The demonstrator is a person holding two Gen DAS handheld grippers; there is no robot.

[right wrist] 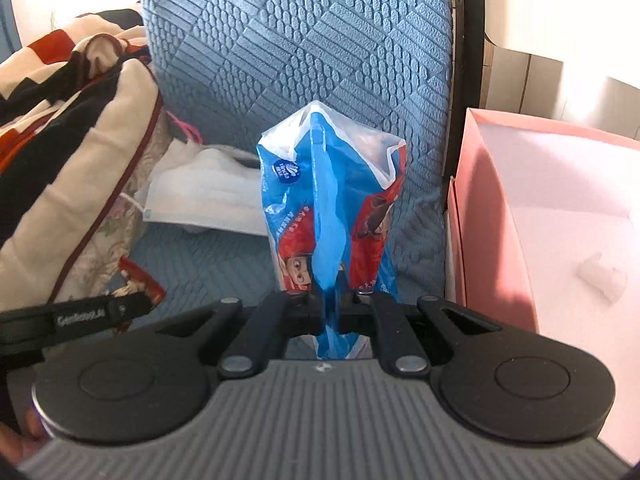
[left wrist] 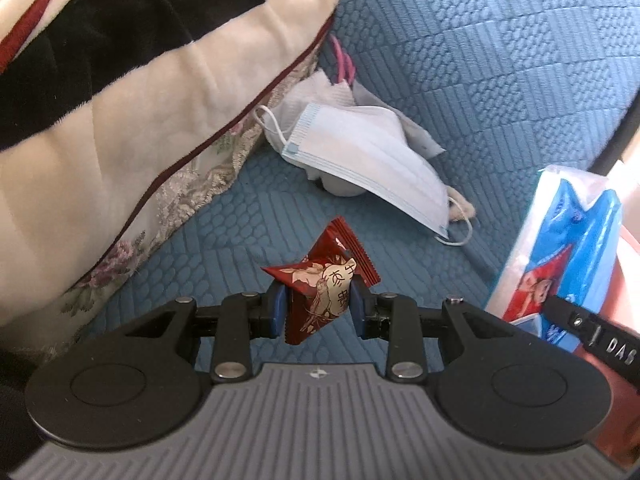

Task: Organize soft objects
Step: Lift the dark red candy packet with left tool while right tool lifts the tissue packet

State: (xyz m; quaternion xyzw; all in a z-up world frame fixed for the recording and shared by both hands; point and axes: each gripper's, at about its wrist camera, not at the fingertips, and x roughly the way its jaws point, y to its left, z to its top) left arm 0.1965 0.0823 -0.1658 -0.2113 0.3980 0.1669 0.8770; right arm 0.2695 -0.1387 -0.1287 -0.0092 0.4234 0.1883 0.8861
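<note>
Left claw [left wrist: 318,310]: pinching red snack packet [left wrist: 324,288] clear of the blue sofa cover [left wrist: 500,80] | Right claw [right wrist: 330,312]: pressed together on tissue pack [right wrist: 332,216] by its plastic wrap, beside pink box [right wrist: 500,208], the likely drop point | Face mask [left wrist: 360,156]: lying uncollected by blanket [left wrist: 120,100]

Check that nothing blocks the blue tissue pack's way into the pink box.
Nothing visible blocks it. The right gripper holds the blue tissue pack above the sofa seat, and the open pink box sits directly to its right, its near wall the only edge to clear.
</note>
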